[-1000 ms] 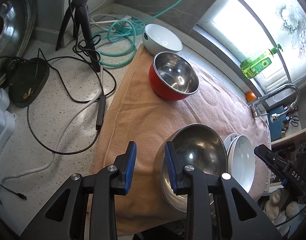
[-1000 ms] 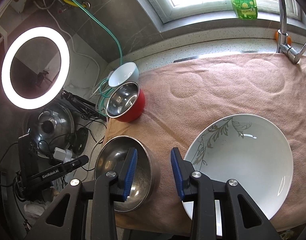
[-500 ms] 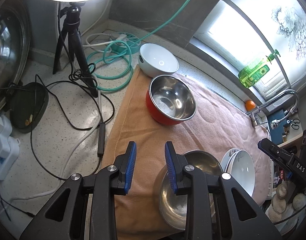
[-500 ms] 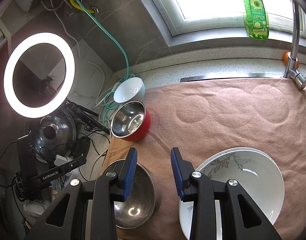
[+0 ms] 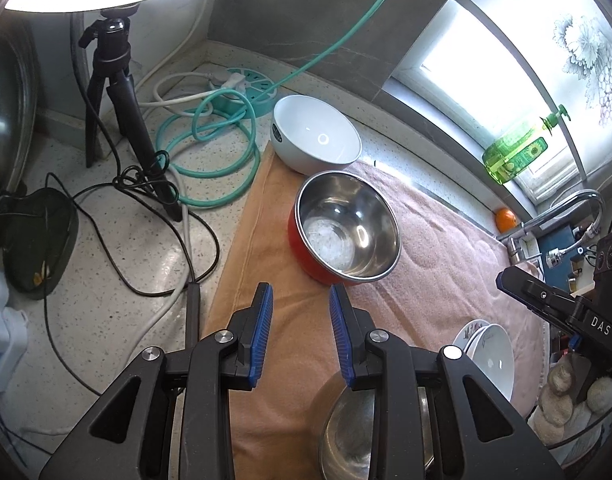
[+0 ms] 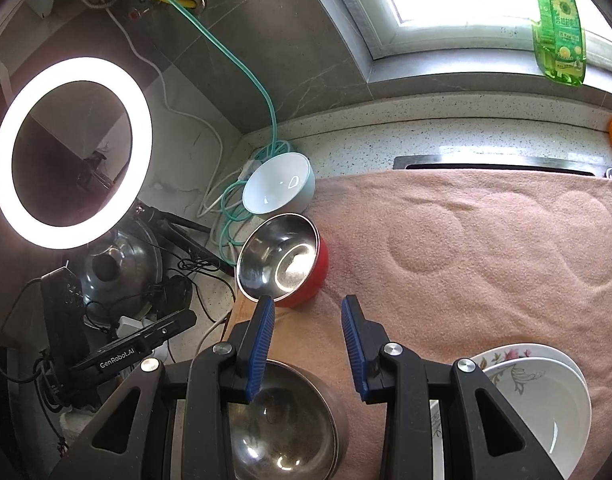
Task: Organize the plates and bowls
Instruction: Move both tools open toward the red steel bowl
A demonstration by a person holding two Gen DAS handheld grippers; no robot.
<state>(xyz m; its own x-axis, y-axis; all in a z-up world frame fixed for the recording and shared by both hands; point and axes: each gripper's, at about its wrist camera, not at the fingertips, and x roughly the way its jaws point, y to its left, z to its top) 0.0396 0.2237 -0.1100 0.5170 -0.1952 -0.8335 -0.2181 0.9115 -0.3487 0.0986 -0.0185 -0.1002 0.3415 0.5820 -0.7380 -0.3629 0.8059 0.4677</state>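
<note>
On the pink towel (image 5: 445, 264) (image 6: 485, 248) stand a red bowl with a steel inside (image 5: 345, 228) (image 6: 284, 266) and, behind it at the towel's far corner, a white bowl (image 5: 315, 140) (image 6: 280, 190). A steel bowl (image 5: 353, 436) (image 6: 282, 428) sits at the near edge, partly hidden under the fingers. White flower-patterned plates (image 5: 487, 354) (image 6: 541, 396) are stacked to its right. My left gripper (image 5: 300, 328) is open above bare towel, empty. My right gripper (image 6: 307, 340) is open and empty, above the towel between steel bowl and plates.
A ring light (image 6: 72, 152) on a black tripod (image 5: 122, 96), black cables and a green hose (image 5: 210, 148) crowd the speckled counter left of the towel. A faucet (image 5: 553, 216), a green soap bottle (image 6: 559, 28) and an orange (image 5: 505, 218) stand by the window.
Both grippers have drawn back and up from the steel bowl and the plates, which now sit lower and smaller in view. Both stay open at the same width.
</note>
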